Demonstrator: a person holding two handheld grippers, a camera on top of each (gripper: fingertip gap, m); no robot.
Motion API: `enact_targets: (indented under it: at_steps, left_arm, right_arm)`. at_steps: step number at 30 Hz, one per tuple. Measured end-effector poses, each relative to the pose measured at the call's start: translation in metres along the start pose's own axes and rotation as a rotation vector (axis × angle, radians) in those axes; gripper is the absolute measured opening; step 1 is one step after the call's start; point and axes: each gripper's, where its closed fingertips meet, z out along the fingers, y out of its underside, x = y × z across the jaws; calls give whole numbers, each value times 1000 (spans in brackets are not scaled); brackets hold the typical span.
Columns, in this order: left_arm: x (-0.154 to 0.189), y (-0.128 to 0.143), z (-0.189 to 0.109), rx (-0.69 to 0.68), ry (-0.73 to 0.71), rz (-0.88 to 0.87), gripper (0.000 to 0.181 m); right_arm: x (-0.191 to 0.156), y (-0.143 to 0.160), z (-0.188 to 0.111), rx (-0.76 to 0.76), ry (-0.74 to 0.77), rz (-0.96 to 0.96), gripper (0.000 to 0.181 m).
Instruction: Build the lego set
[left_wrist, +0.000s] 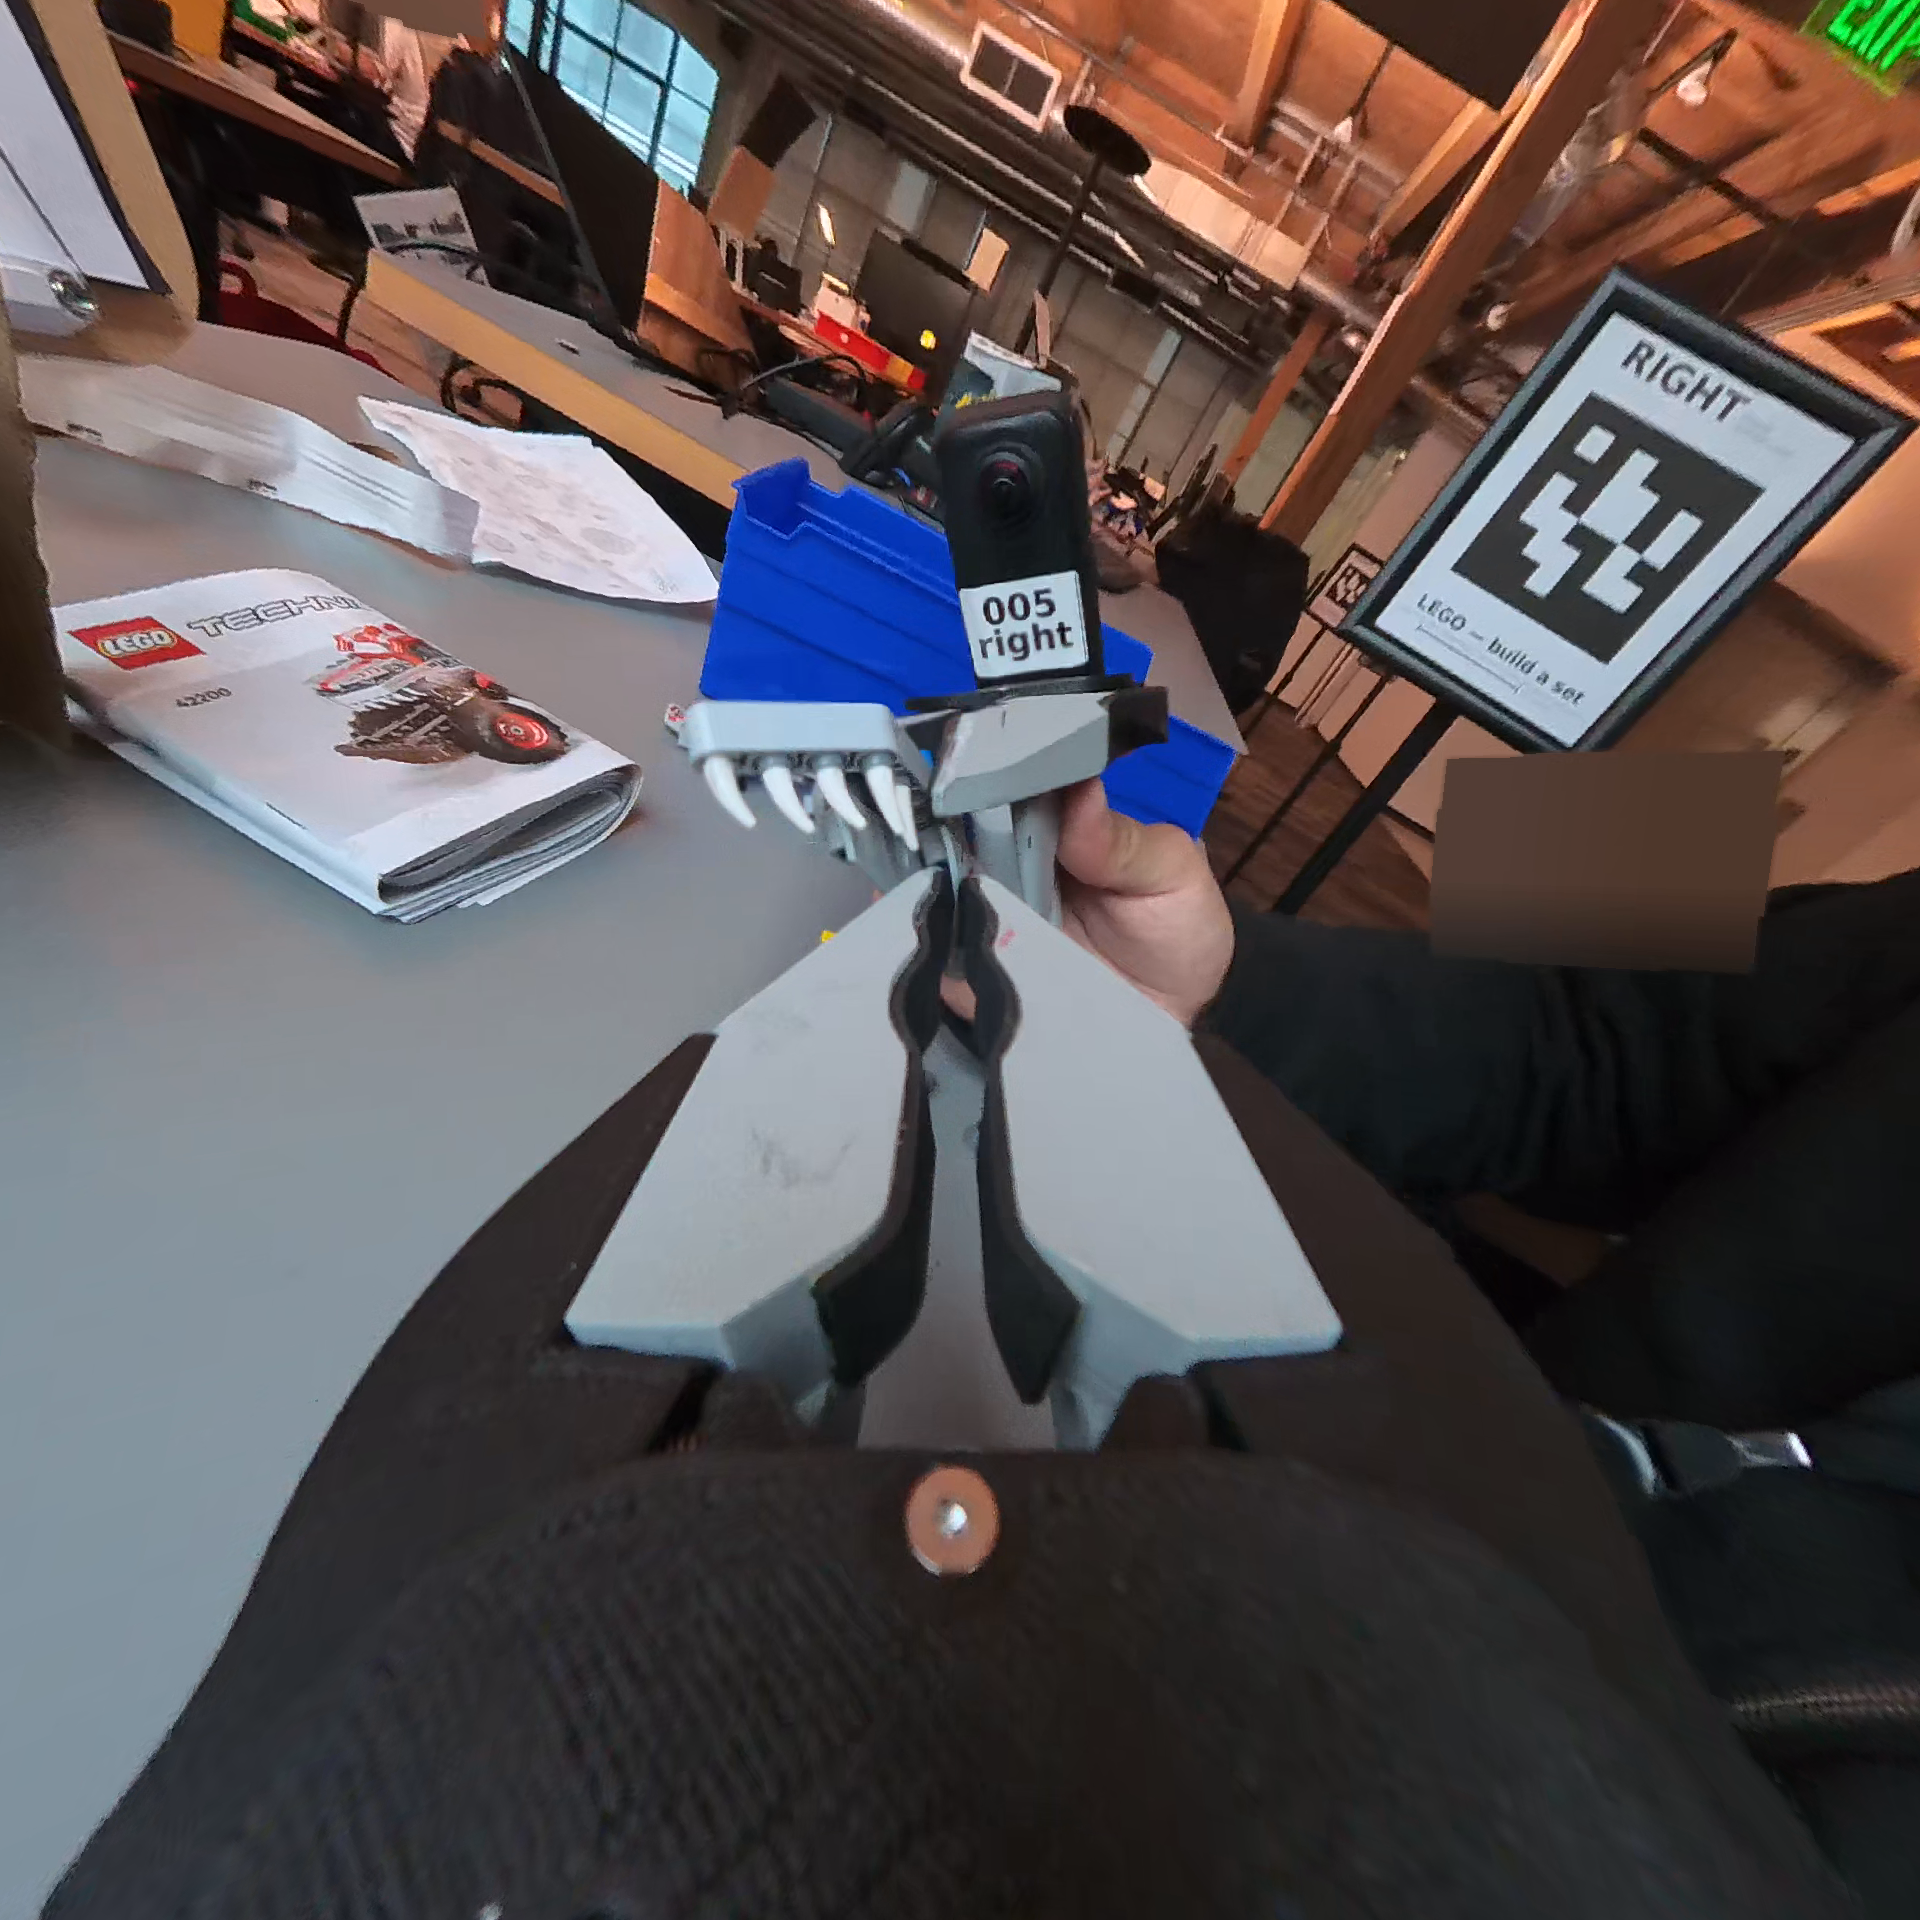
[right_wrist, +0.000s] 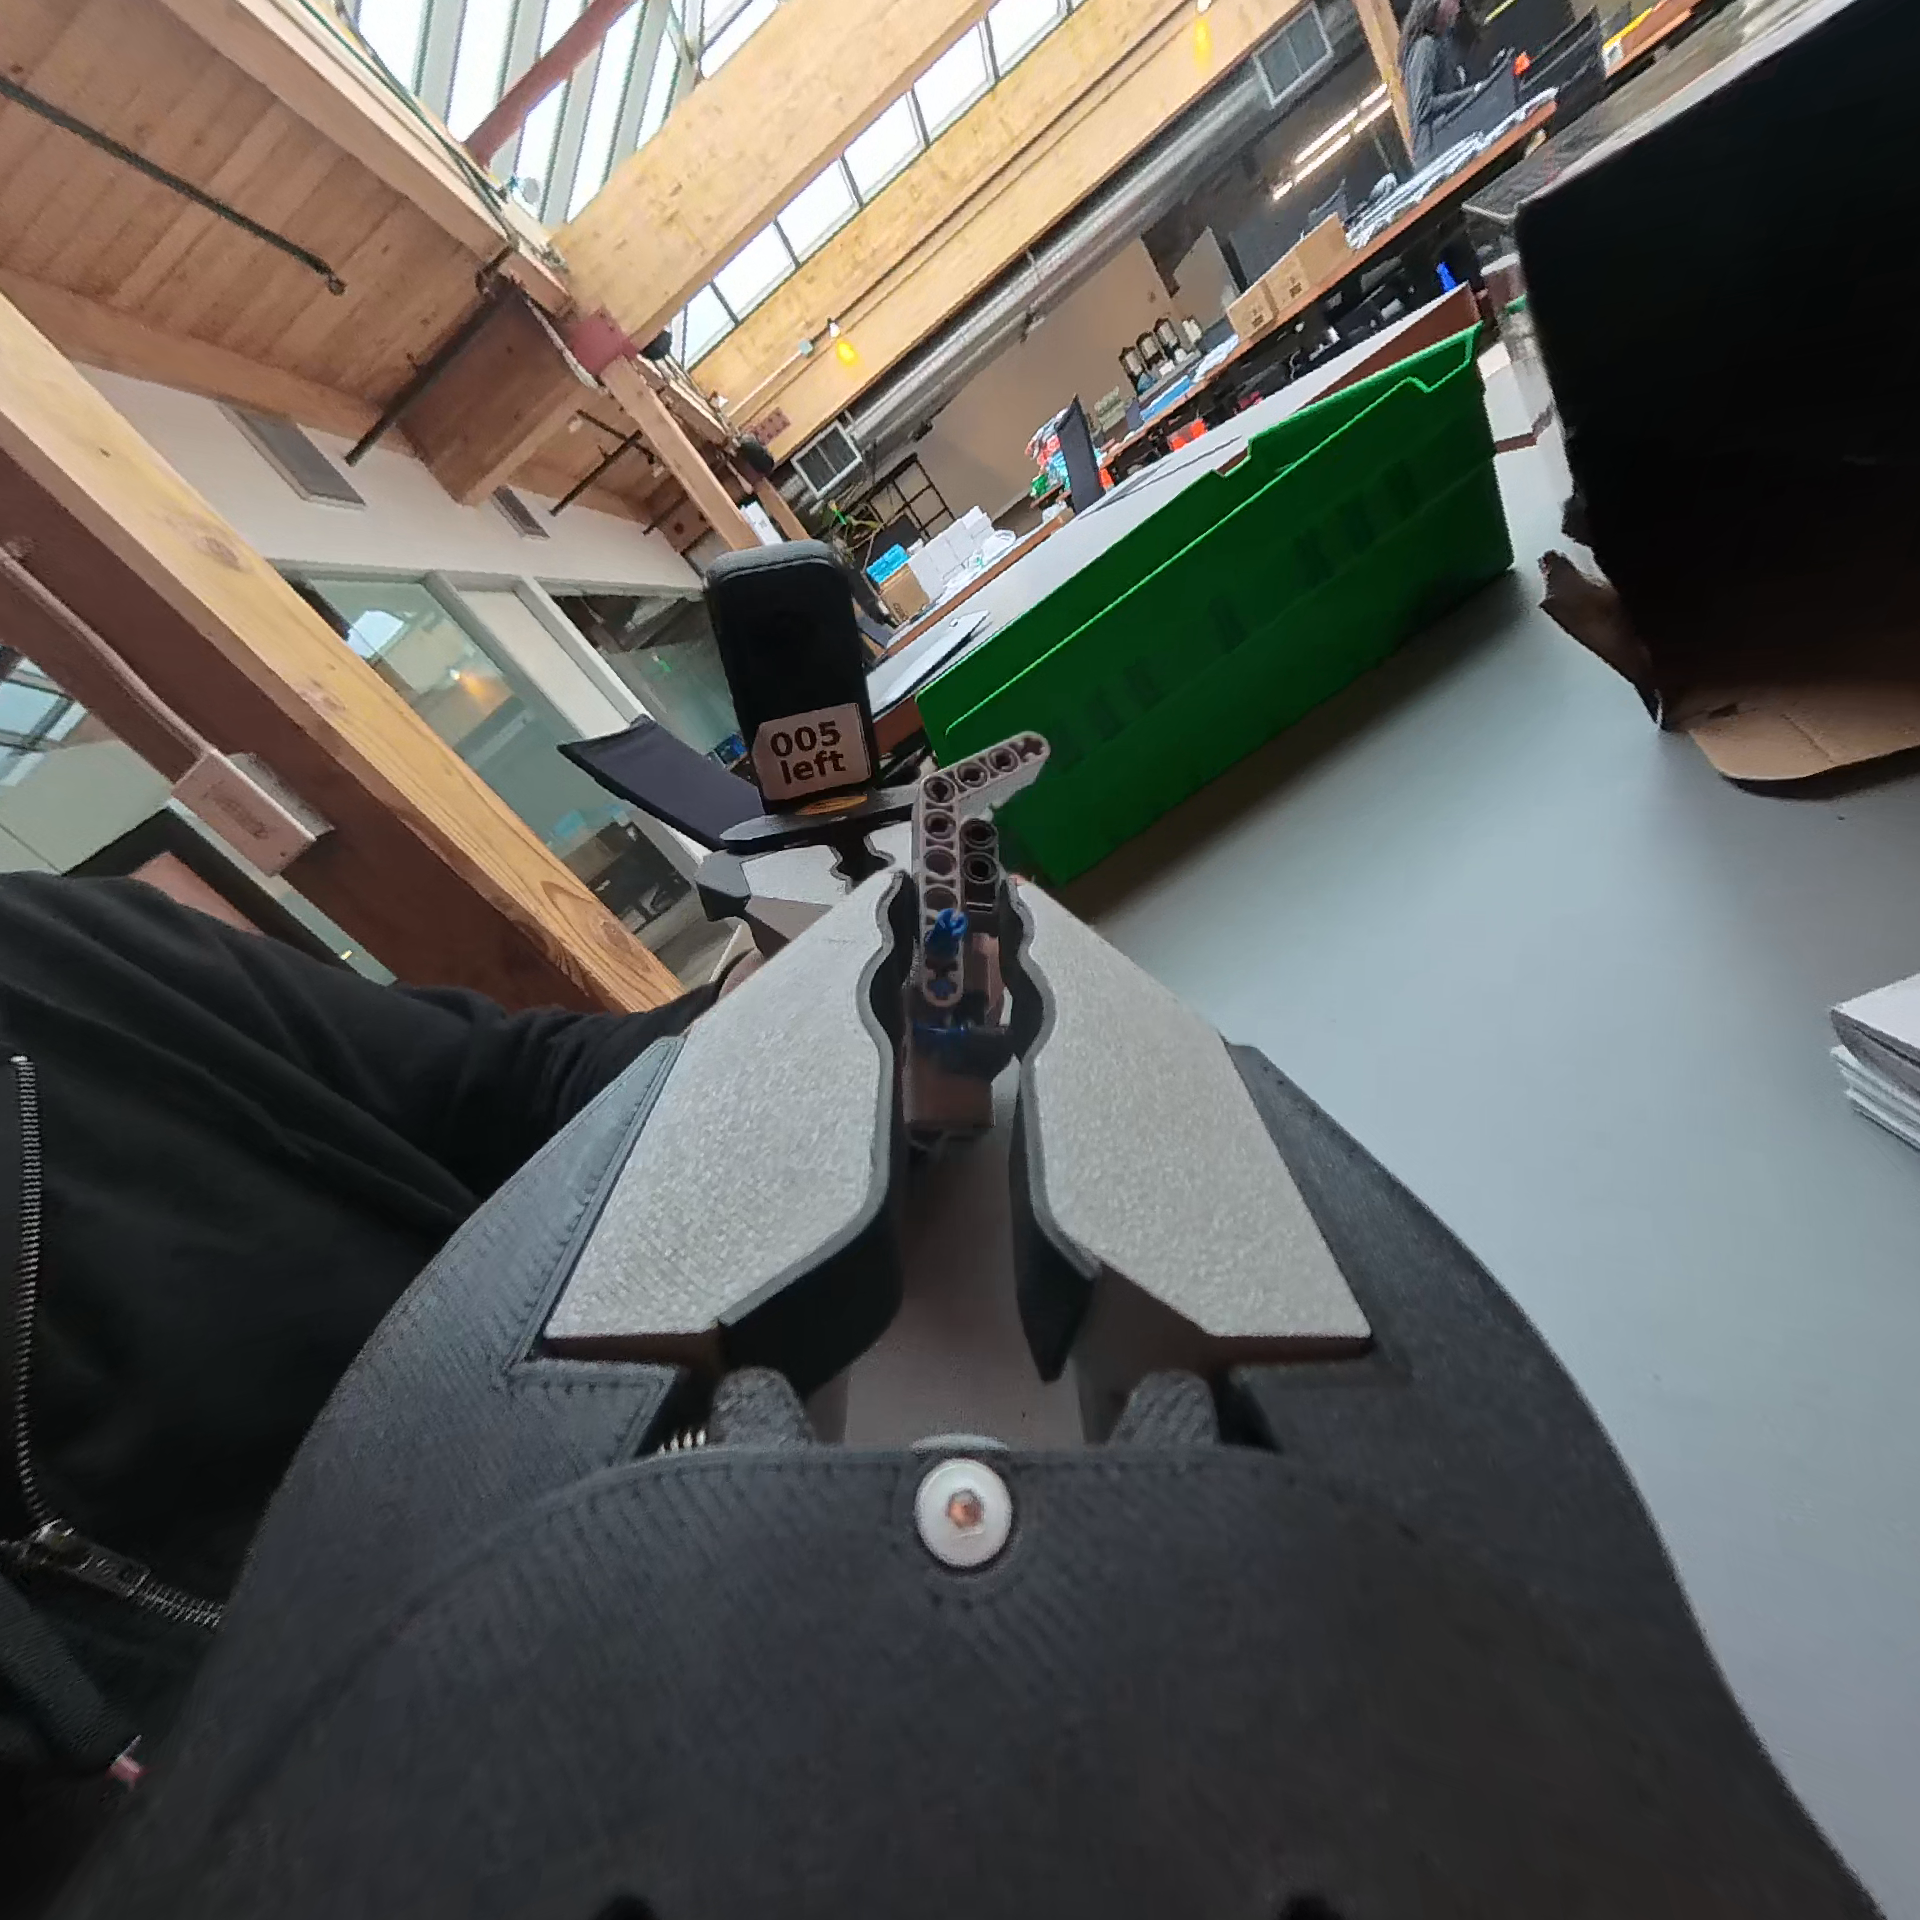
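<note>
The right gripper is closed on a small lego assembly, its fingers pinching the lower end. A grey bent beam with round holes rises past the fingertips and angles to the right at the top; a short black beam sits against its right side, and blue pins show low down between the fingers. Just beyond the tips, slightly left, is the left gripper, with its black camera standing upright above it. Ahead to the right, a green bin rests on the grey table. Farther right is a dark cardboard box, and a stack of paper lies at the right edge. A dark sleeve fills the left.
</note>
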Motion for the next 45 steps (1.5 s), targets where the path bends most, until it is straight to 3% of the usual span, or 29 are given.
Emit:
enact_targets:
  at_steps: [20,25,28,34,37,45]
  left_arm:
    - [0,-5,-11,23,49,-39,0]
    - [3,-5,-17,-42,86,11,0]
    - [-8,-8,-24,-65,39,22,13]
    - [15,-5,-20,-93,198,-46,23]
    - [17,-1,-18,-85,217,-59,0]
    - [14,-7,-15,1,221,-114,1]
  right_arm:
    - [-4,1,-5,-20,-16,8,11]
    - [-13,4,0,-46,-27,-75,12]
    - [-21,4,0,-46,-63,-119,13]
    - [-23,6,2,-56,-63,-159,13]
    - [-33,6,4,-51,-141,-124,13]
    - [-30,4,5,-30,-135,-92,12]
